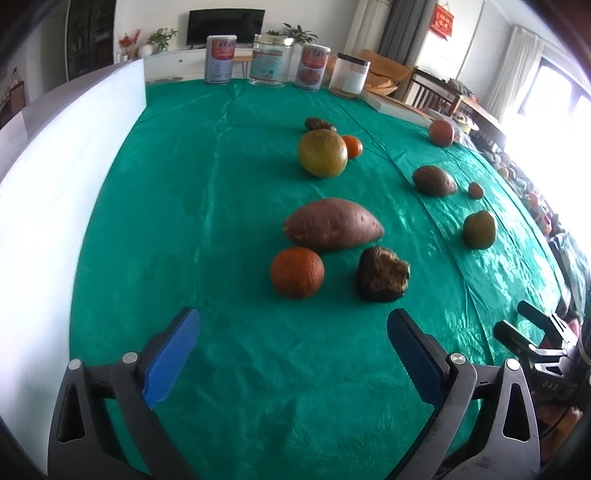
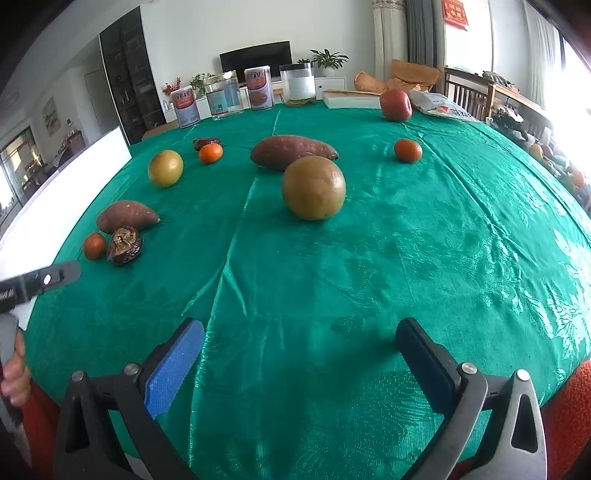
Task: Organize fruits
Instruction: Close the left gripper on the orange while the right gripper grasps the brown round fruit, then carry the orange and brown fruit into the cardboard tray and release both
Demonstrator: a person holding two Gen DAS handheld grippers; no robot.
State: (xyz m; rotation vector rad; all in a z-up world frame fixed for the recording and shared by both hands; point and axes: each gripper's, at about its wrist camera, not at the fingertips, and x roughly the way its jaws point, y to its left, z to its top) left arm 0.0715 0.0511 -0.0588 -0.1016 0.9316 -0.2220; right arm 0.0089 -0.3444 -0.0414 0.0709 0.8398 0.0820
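Four jars (image 2: 225,96) — behind scattered fruit (image 2: 314,187)

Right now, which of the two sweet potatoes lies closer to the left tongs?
The sweet potato beside the orange and the shrivelled brown fruit; the other sweet potato lies farther off to the right.

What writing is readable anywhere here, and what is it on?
"DAS": on the black body of the right gripper, seen from the left wrist view.
Tin cans: label print too blurred to read.
Clear jar: label too small.
Red wall hanging: characters unreadable.
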